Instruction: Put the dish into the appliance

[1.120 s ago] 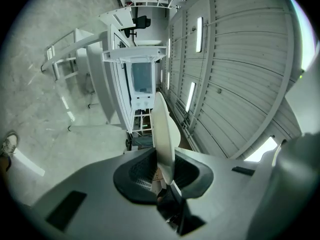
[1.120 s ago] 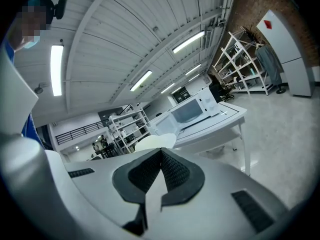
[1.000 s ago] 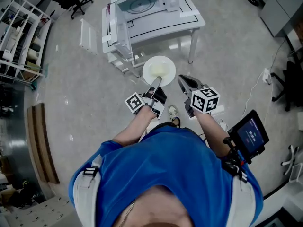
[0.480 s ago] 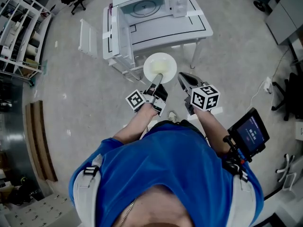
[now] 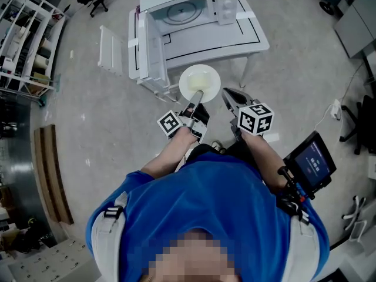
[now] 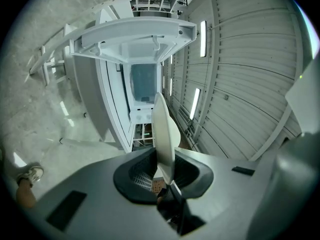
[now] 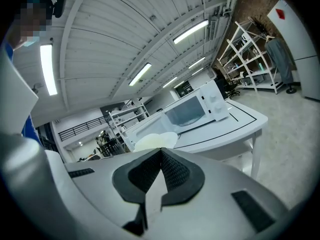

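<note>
**Dish** [image 5: 200,81]: pale, round, empty. Held in the air by its near rim, above the floor just short of the table's [image 5: 249,34] front edge, level in the head view. Not yet in the appliance.

**Left gripper** [image 5: 196,96]: jaws clamped on the dish rim; the plate stands edge-on between the pads in its own view.

**Right gripper** [image 5: 229,96]: jaws together, nothing between them; carried just beside the dish, not touching it.

**Microwave** [image 5: 183,6]: on the table, door [image 5: 150,43] swung open, turntable in view.

**Risks, as judged:**
- One-sided rim pinch with most of the plate hanging beyond the pads: a jolt or quick swing could tilt it or slip it out.
- The open door and the table edge lie near the path, so a low or off-line approach could knock the far rim.
- A tilted entry may catch the cavity's sill.
</note>
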A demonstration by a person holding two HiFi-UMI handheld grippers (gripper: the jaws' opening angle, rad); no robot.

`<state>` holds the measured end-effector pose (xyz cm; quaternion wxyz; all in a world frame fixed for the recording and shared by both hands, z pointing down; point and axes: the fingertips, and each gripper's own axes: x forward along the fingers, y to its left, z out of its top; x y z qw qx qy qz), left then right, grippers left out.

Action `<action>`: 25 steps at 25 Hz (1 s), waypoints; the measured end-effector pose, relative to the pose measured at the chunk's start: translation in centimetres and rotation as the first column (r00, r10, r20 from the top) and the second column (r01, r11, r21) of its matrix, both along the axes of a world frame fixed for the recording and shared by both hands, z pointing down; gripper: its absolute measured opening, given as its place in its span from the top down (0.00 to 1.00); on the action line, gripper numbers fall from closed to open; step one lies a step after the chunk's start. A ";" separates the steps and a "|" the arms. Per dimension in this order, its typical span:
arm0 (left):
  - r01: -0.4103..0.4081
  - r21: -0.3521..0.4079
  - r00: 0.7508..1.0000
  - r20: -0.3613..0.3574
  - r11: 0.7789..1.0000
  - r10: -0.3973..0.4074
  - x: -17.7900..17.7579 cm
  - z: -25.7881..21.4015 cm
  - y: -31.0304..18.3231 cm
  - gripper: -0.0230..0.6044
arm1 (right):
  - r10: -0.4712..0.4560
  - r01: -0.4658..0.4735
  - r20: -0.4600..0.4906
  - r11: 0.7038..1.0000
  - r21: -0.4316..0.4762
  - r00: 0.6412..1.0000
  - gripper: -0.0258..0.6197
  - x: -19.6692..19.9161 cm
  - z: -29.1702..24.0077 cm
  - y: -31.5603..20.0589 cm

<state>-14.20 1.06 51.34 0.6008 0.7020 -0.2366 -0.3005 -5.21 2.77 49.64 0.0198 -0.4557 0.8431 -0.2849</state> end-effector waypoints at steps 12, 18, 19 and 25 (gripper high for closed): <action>0.119 0.010 0.992 0.036 0.993 -0.120 2.7 0.5 -9.3 0.86 | -0.106 0.106 0.012 0.994 0.013 0.994 0.96 3.4 0.1 -10.1; 0.202 0.007 0.978 0.052 0.979 -0.203 5.1 1.0 -15.0 0.86 | -0.178 0.178 0.021 0.984 0.009 0.984 0.96 6.1 0.7 -16.4; 0.212 0.007 0.976 0.054 0.977 -0.212 5.1 1.0 -15.3 0.86 | -0.186 0.186 0.021 0.982 0.010 0.982 0.96 6.2 0.8 -16.7; 0.280 0.026 0.958 0.059 0.960 -0.281 4.9 1.4 -16.1 0.86 | -0.247 0.246 0.026 0.969 0.016 0.969 0.96 6.0 1.5 -17.8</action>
